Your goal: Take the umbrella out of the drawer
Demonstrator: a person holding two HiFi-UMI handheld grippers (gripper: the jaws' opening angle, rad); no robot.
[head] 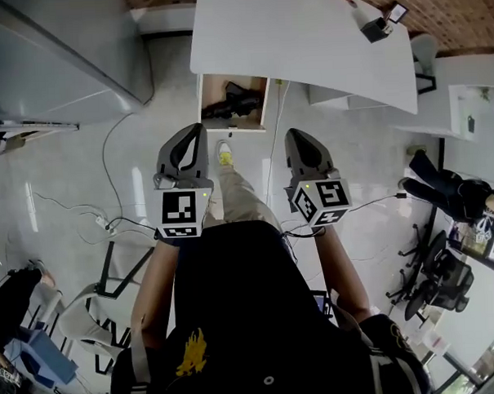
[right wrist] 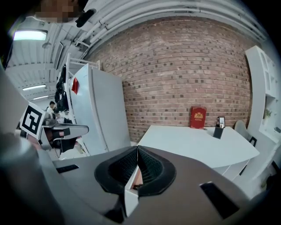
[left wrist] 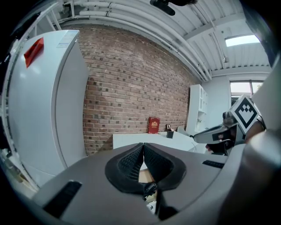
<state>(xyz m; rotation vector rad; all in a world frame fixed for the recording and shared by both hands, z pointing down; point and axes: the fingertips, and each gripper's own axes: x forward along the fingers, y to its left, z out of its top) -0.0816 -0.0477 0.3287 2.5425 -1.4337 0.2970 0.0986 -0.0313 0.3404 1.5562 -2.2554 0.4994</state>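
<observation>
White floor tiles (head: 147,156) filled most of the head view, with a brick wall (right wrist: 184,74) closing the room beyond. At twelve o'clock from the person stood a white desk (head: 305,34). Under its near edge a drawer (head: 262,102) stood pulled open, showing a pale wooden inside. The umbrella (head: 230,101), a dark folded bundle, lay in that drawer, well apart from both grippers. The left gripper (head: 197,129) hung over the floor at about eleven o'clock from the person's chest and pointed toward the drawer. Its own view showed its two ribbed pads (left wrist: 131,160) meeting at the tips with nothing caught between them. The right gripper (head: 296,134) hung at about one o'clock, level with the left one and apart from it. Its pads (right wrist: 151,167) were likewise pressed together and it held nothing. Between the two grippers a trouser leg and a shoe (head: 224,155) reached toward the drawer. On the desk's far end, at about one o'clock, a red book (right wrist: 198,117) stood against the wall, with a phone in a dark stand (right wrist: 219,126) just beside it. A tall white fridge (left wrist: 44,101) stood at about ten o'clock, and cables (head: 109,222) trailed over the floor at nine o'clock.
</observation>
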